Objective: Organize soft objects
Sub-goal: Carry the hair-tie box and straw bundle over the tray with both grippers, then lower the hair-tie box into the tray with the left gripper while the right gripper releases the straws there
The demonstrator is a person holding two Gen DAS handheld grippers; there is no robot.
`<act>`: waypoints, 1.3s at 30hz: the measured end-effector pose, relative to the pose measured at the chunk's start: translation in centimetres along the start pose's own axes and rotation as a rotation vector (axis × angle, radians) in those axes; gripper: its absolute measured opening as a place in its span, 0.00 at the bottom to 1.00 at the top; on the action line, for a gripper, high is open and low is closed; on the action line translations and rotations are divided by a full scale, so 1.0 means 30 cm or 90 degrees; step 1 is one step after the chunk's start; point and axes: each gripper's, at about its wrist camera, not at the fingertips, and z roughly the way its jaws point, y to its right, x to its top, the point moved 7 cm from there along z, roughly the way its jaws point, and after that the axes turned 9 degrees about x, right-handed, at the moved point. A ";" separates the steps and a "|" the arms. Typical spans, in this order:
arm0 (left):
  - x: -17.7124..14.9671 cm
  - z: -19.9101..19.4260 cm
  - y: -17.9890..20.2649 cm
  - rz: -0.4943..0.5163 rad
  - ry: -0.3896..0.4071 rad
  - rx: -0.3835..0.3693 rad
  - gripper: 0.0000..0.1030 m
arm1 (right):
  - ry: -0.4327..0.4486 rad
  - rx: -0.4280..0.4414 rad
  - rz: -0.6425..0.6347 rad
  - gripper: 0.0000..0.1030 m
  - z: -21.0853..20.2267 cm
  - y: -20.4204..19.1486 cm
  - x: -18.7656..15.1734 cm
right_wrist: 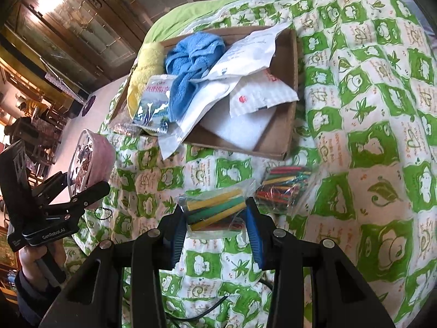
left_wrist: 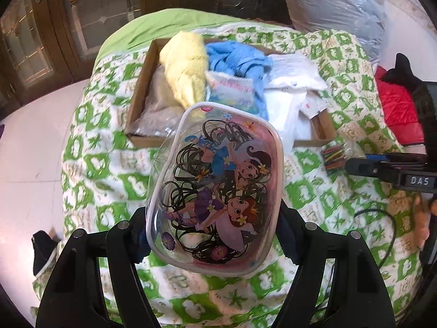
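Showing cartoon girls, the clear pouch (left_wrist: 215,191) holds black hair ties (left_wrist: 188,161)

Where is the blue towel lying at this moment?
In both wrist views the blue towel lies in the cardboard box on the green-patterned blanket, between the yellow towel and the white plastic packets.

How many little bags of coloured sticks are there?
2. One bag is held between the right tongs; the other bag lies on the blanket just beyond. More could be hidden in the box.
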 end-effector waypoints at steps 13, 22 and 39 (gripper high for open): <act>0.106 0.028 0.079 0.037 0.010 0.003 0.72 | 0.050 -0.001 0.007 0.39 0.010 0.016 0.144; 0.273 0.050 0.079 0.033 0.033 0.012 0.72 | 0.062 -0.012 0.031 0.39 0.069 0.090 0.189; 0.416 0.195 0.100 0.023 0.020 0.015 0.72 | 0.049 -0.050 0.006 0.39 0.128 0.128 0.250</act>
